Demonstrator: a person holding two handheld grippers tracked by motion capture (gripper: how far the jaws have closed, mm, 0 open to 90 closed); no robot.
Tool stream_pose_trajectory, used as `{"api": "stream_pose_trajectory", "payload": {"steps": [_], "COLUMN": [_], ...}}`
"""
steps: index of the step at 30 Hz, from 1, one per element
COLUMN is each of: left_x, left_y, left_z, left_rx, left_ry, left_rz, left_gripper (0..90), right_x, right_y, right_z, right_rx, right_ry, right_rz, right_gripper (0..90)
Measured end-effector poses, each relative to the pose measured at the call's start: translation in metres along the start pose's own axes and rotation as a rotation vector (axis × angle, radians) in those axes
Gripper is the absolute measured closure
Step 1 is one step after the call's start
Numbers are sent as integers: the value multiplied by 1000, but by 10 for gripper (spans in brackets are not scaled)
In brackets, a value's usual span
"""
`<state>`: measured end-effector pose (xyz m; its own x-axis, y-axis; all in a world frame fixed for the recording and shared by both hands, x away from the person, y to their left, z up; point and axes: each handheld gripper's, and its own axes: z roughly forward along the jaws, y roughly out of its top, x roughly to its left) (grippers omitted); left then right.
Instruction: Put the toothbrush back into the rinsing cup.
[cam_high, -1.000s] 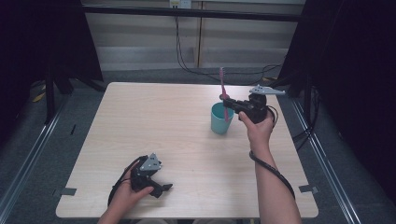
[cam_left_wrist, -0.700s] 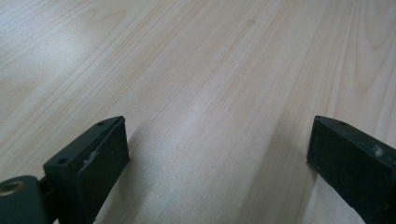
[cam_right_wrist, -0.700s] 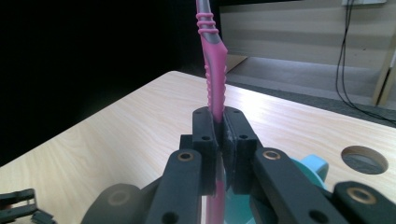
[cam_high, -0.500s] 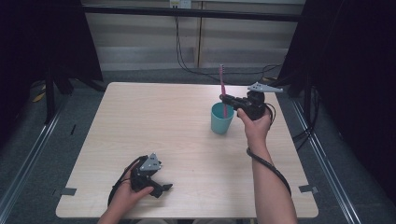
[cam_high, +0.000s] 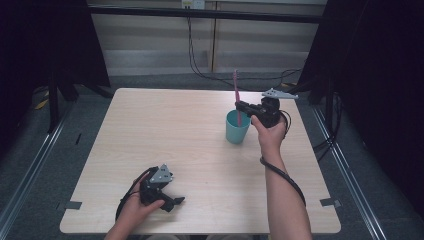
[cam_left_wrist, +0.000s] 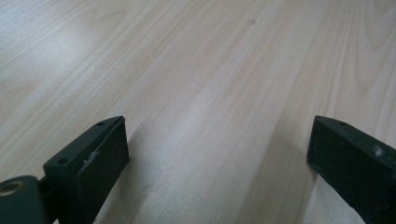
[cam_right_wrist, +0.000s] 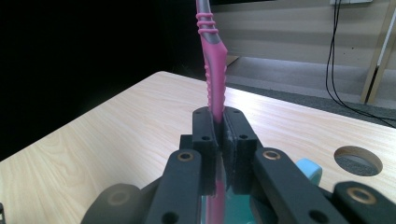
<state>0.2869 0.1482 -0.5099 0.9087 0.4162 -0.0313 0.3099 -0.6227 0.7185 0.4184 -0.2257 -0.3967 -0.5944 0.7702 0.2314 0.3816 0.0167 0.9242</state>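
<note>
Nearest, at the front edge of the pale wooden table (cam_high: 150, 130), the left gripper (cam_high: 172, 202) is held low in a hand, its black jaws set wide apart over bare wood. Farther off, towards the right side, a teal plastic cup (cam_high: 237, 128) stands upright. Above it, the right gripper (cam_high: 242, 106) is clamped on a pink and grey toothbrush (cam_right_wrist: 212, 70), held upright with its lower end inside the cup.
</note>
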Motion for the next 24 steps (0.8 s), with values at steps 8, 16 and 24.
{"api": "stream_pose_trajectory", "payload": {"steps": [8, 16, 24], "left_x": [0, 0, 0], "left_y": [0, 0, 0], "left_z": [0, 0, 0], "left_rx": [2, 2, 4], "left_ry": [1, 0, 1], "left_rz": [2, 3, 4], "left_gripper": [53, 53, 53], "right_x": [-6, -10, -11], "right_y": [-3, -6, -10], "right_z": [1, 4, 8], "right_rx": [-6, -5, 6], "right_ry": [-20, -38, -65], "right_rz": [0, 0, -19], "right_gripper": [845, 845, 844]}}
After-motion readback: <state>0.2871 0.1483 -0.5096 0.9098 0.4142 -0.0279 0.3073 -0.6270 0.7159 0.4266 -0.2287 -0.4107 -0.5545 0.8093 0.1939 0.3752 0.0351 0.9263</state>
